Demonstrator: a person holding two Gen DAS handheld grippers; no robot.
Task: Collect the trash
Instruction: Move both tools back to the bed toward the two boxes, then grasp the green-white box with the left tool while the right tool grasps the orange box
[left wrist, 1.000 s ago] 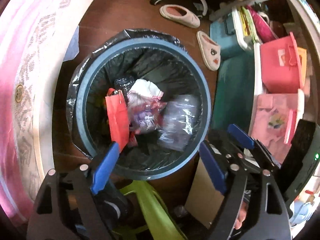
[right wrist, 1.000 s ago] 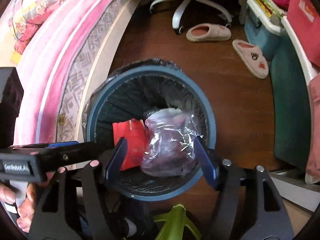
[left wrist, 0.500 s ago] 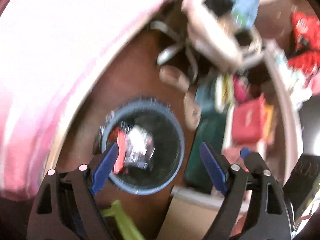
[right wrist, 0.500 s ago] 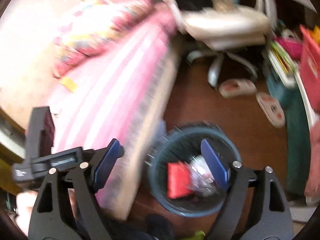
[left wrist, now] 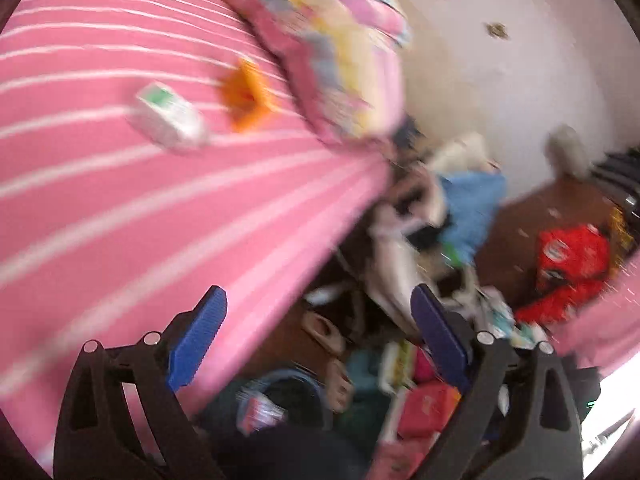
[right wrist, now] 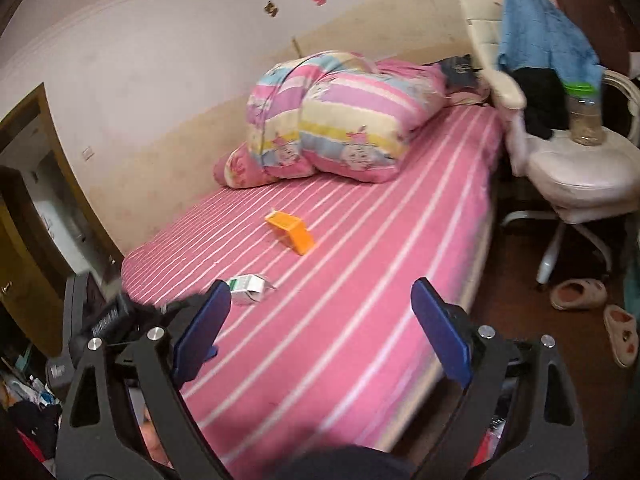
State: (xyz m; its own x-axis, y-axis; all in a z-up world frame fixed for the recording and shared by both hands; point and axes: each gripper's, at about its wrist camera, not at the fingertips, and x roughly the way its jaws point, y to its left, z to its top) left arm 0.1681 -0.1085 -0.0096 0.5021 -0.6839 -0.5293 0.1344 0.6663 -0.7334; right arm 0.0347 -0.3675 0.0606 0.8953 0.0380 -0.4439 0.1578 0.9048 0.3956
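**next trash lies on the bed, ahead and left of my right gripper**

my right gripper (right wrist: 320,320) is spread wide and carries nothing. in its view the white-and-green carton (right wrist: 249,288) lies on the pink striped bed (right wrist: 360,280) at about 10 o'clock, just past my left fingertip, with its long axis running roughly 8 to 2. the orange wrapper (right wrist: 291,232) sits farther up the sheet near 12 o'clock, pointing from 10 toward 4, well short of the rolled quilt (right wrist: 340,124).

my left gripper (left wrist: 316,344) is also wide apart and empty. its view is smeared, with the carton (left wrist: 170,118) at 10 o'clock and the wrapper (left wrist: 246,96) near 11, both well away. the trash bin (left wrist: 280,400) sits low at 6 o'clock between its fingers.

i judge the right hand the nearer one. the carton is the closer target, and i'd turn my wrist to close across its short side.
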